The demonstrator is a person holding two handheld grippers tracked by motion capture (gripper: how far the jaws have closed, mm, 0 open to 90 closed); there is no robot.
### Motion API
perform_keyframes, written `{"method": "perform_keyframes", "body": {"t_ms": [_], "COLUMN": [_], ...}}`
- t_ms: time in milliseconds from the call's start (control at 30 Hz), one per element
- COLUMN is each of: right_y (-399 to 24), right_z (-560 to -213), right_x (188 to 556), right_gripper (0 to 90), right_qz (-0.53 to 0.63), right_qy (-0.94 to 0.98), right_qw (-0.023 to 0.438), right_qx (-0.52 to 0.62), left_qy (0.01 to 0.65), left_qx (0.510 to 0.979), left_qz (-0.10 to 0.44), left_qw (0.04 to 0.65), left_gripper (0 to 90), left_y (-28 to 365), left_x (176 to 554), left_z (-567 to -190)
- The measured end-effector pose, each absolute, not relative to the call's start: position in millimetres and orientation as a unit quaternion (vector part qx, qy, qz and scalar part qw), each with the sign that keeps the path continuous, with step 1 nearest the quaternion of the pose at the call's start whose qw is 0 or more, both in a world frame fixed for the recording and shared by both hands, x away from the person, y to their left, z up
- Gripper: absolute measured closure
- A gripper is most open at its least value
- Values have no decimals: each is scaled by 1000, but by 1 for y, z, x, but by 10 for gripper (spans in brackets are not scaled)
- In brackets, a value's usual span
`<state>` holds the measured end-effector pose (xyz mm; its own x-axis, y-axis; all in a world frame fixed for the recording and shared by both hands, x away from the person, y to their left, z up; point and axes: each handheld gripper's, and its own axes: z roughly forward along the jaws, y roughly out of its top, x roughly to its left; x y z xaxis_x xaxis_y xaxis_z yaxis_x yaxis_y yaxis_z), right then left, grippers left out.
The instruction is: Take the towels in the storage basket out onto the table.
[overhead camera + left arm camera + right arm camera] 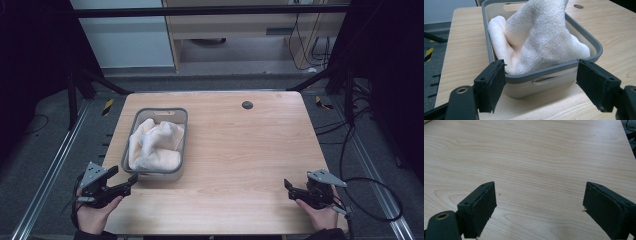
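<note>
A grey plastic basket (185,140) stands on the left part of the wooden table (250,150). A crumpled cream towel (155,142) is heaped in it and rises above the rim. My left gripper (125,176) is held at the table's near left corner, open, its jaws just short of the basket's near end. In the left gripper view the basket (549,70) and towel (541,37) sit between and beyond the open left gripper (541,85). My right gripper (289,190) rests open at the near right, over bare table (536,157), with nothing between the right gripper (539,205) jaws.
A round dark cable hole (247,105) lies near the table's far edge. Metal frame rails run along both sides of the table, and cables (370,200) trail on the floor at the right. Bare wood stretches from the basket to the right edge.
</note>
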<state>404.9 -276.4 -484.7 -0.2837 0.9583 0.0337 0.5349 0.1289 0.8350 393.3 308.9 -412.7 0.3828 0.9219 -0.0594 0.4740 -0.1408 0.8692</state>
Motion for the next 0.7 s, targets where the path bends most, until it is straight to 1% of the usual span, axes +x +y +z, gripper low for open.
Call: {"method": "perform_keyframes", "body": {"t_ms": [133, 700], "right_y": [-277, -277], "right_z": [-484, -486], "right_x": [405, 406], "right_gripper": [114, 109], "right_qz": [390, 386], "right_qy": [698, 701], "right_qw": [273, 273], "right_qx": [535, 535], "left_qy": [492, 483], "left_qx": [712, 719], "left_qz": [255, 263], "left_qw": [430, 426], "left_gripper": [226, 210], "left_y": [309, 303], "left_x": [396, 414], "left_z": [-411, -383]}}
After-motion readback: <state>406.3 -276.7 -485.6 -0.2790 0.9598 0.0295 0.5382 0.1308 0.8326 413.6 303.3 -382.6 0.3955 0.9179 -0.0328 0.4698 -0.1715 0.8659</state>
